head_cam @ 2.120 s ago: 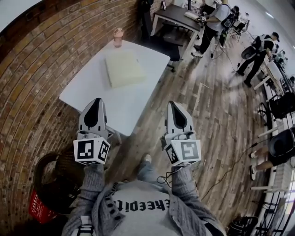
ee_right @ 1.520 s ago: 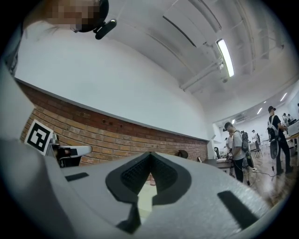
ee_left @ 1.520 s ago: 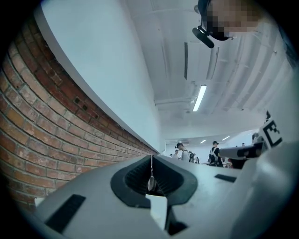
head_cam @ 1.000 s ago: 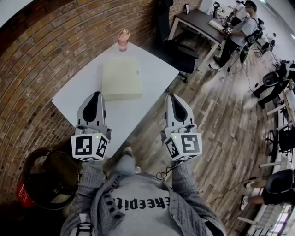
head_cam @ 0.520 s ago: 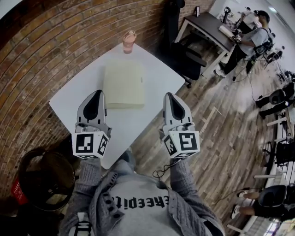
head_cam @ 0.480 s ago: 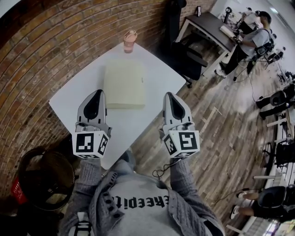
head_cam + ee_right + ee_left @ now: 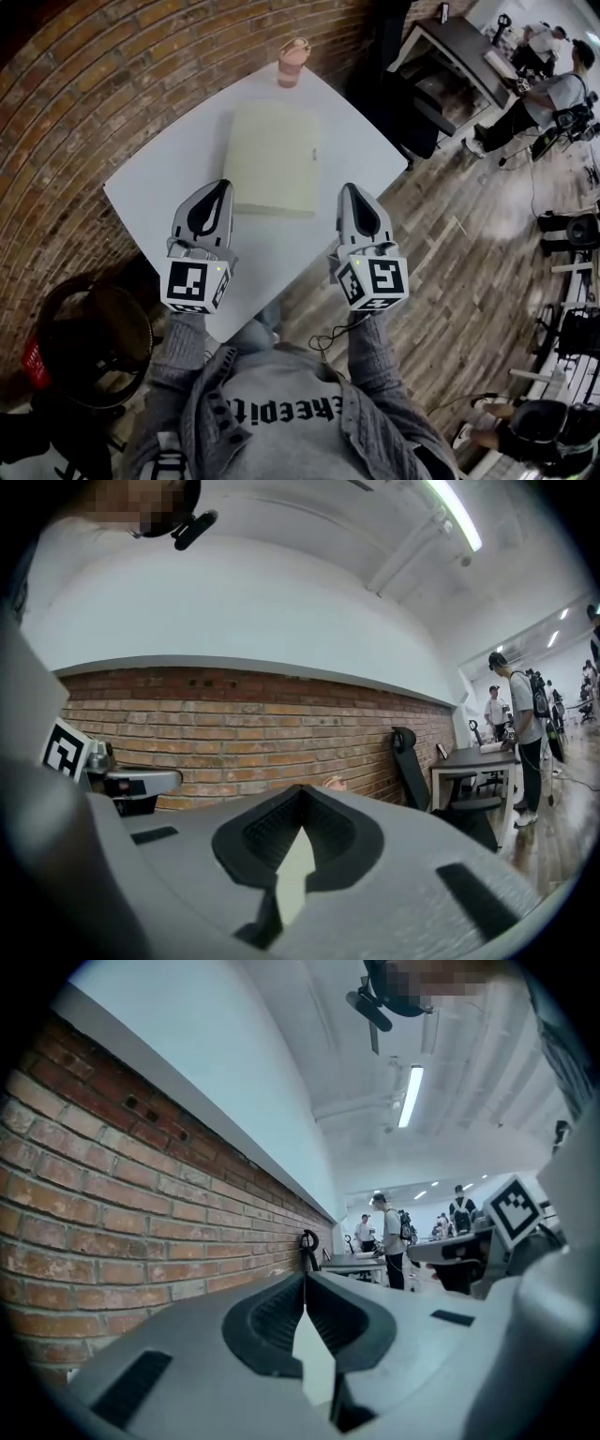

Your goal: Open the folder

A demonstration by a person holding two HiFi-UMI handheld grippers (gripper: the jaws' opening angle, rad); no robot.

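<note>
Open-plan office or lab, brick wall (image 7: 112, 66), desks (image 7: 459, 47), office chairs (image 7: 412, 108), standing people (image 7: 553, 103)

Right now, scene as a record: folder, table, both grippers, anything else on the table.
folder: cream, closed, lying flat mid-table
table: white, beside a brick wall
cup: pink, at the far corner, apart from the folder
left gripper: jaws together, empty, by the folder's near left corner
right gripper: jaws together, empty, off the folder's near right side
task state: not started, neither gripper grips the folder
</note>
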